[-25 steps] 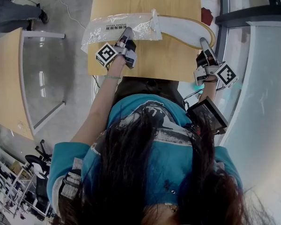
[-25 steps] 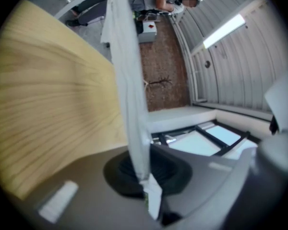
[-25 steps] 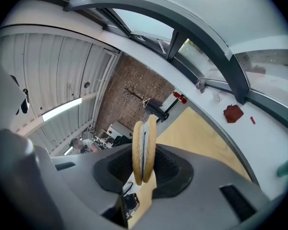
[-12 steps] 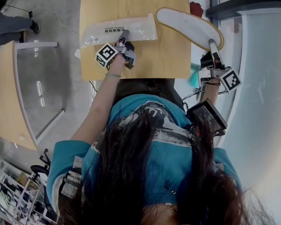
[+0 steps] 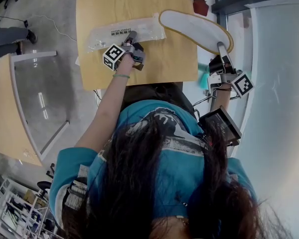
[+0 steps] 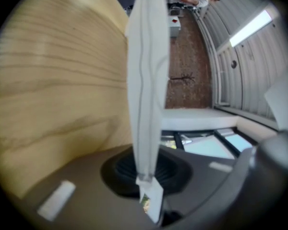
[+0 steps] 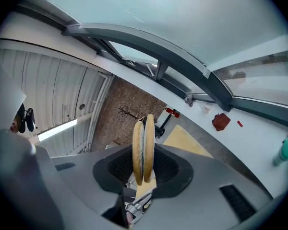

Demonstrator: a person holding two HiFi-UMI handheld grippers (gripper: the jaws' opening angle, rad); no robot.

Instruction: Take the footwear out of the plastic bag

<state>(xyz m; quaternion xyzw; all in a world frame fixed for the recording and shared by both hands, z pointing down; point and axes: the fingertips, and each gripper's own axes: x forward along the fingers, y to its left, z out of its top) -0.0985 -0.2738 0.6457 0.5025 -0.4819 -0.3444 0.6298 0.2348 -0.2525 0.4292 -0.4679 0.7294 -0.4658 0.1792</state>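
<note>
The pair of slippers (image 5: 193, 28) is already out of the plastic bag (image 5: 123, 32). The fingers of the right gripper (image 5: 222, 47) are clenched on one end of them, and that gripper's own view shows two tan-edged soles pressed side by side between the pads. Their other end reaches over the far right corner of the tabletop (image 5: 139, 1), while the held end hangs past its right edge. I cannot tell whether they rest on the wood or float just above it.

That is the main risk. The grip sits at the very tip of two flat soles stacked together, so a quick swing could let one slide against the other and slip free. If the slippers were let go where they are, the overhanging part would likely tip them off the edge to the floor, so they should go further left over the tabletop first.

The fingers of the left gripper (image 5: 131, 37) are clenched tight on the near edge of the bag, which lies flat at the far left. The film is light and could cling or drag when that gripper lifts away.
</note>
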